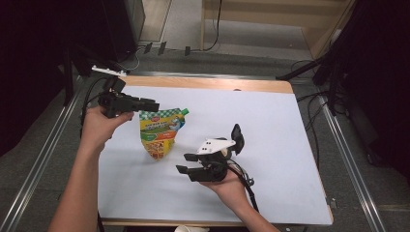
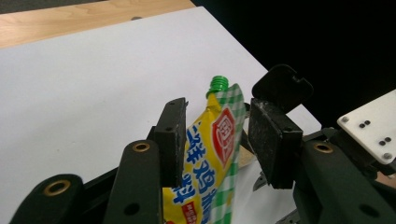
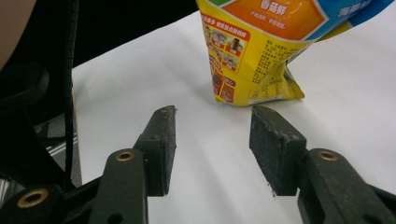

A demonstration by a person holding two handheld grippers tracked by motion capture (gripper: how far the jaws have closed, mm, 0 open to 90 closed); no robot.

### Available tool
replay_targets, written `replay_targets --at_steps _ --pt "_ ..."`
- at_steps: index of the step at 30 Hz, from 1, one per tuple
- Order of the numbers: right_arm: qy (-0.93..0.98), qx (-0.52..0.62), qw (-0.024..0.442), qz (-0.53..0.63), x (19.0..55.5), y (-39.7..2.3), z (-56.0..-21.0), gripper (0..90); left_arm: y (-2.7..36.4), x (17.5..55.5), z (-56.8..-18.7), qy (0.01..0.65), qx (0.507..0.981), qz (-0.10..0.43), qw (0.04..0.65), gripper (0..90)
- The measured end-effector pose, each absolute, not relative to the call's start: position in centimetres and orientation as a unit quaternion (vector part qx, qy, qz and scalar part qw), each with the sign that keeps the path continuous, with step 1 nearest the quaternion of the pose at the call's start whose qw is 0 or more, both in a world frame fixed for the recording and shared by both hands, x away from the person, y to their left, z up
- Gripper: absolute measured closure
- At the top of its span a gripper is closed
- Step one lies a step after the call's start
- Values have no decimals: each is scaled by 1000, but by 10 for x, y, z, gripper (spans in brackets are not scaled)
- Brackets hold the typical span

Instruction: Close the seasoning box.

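The pouch [image 1: 159, 133] stands upright on the desk [image 1: 270, 125], long axis vertical, its green cap [image 1: 185, 111] at the top right. The left gripper [image 1: 151, 105] has its jaws released around the pouch's top; the right gripper [image 1: 186, 163], near and to the right, is open and empty.

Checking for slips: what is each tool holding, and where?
Nothing: the pouch stands, its top between open jaws of the left tool, clear of one pad; the right tool is empty.

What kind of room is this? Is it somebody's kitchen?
Probably not a kitchen; it looks more like a lab or workshop set up for recording. The table has a plain white sheet on it, cables run across the floor beside it, and the person holds camera-fitted grippers near one sauce pouch.
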State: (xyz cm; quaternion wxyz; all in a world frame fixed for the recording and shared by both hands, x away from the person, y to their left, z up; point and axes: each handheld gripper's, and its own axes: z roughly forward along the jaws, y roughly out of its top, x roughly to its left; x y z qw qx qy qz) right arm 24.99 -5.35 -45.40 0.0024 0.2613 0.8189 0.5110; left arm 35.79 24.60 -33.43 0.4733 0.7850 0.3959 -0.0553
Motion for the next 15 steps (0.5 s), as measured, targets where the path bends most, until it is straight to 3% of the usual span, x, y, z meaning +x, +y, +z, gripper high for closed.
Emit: replay_targets --at_steps 15 --pt "818 275 3 504 255 -68 -441 562 268 361 -340 417 769 -41 483 536"
